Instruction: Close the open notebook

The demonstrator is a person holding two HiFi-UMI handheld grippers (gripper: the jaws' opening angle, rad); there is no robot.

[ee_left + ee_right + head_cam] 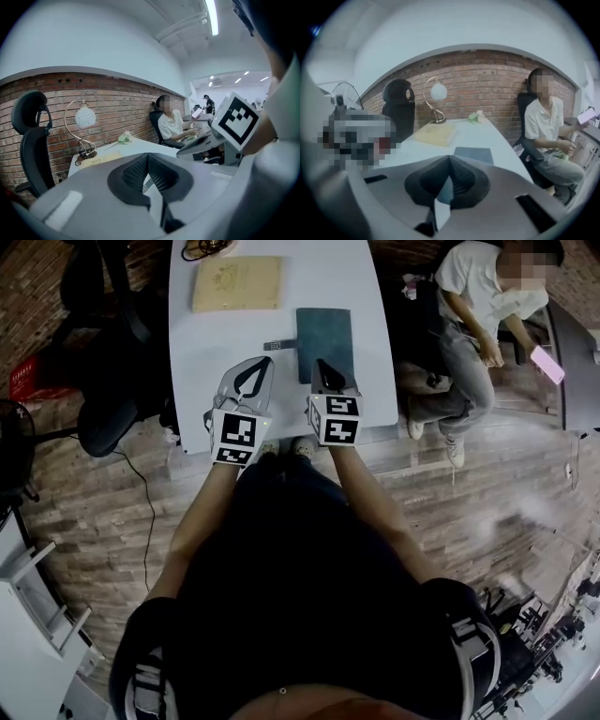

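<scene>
The notebook lies shut and flat on the white table, its dark teal cover up. In the right gripper view the notebook shows just beyond the jaws. My right gripper hovers over the notebook's near edge, shut, with nothing between its pads. My left gripper hangs to the left of the notebook, over bare table. Its tips meet and hold nothing.
A tan board lies at the table's far end, near a lamp and cables. A small dark object sits left of the notebook. A seated person is at the right. An office chair stands left.
</scene>
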